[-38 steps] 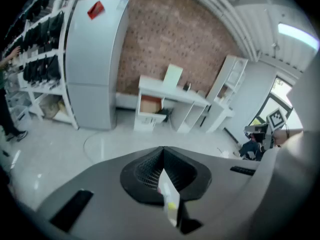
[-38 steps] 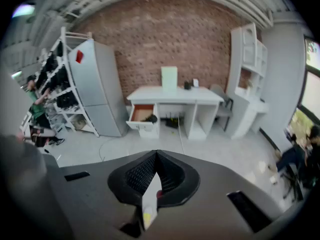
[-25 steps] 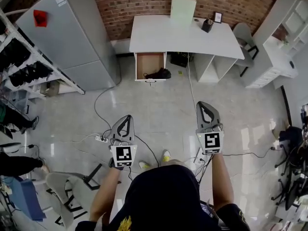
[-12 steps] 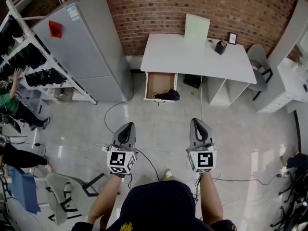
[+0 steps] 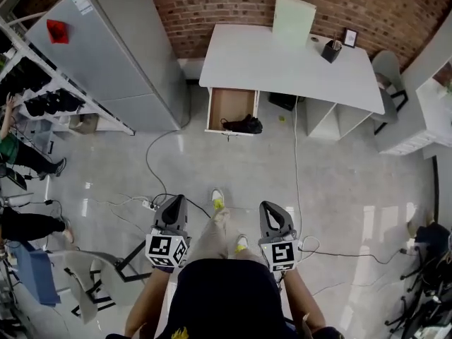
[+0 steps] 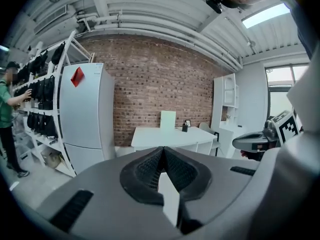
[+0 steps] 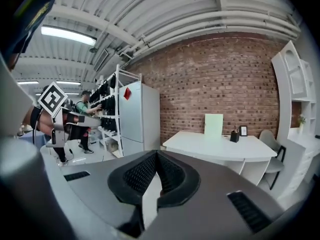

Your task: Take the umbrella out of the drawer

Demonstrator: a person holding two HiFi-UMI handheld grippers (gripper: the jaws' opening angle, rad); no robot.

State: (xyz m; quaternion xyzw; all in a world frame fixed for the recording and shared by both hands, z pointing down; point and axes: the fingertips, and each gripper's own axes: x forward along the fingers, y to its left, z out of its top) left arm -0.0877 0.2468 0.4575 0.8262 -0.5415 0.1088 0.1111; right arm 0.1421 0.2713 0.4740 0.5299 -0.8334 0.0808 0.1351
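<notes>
Umbrella [image 5: 240, 125], just one, lies in the one open drawer [image 5: 229, 104].

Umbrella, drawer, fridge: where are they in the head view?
umbrella [image 5: 244, 125], head view, middle of its black bundle.
drawer [image 5: 227, 103], head view, bare wooden bottom.
fridge [image 5: 116, 48], head view, broad grey face.

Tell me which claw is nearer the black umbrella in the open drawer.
Right, slightly. The right claw hangs far short of the black folded umbrella, nearly in line; the left claw is as far back but farther sideways.
</notes>
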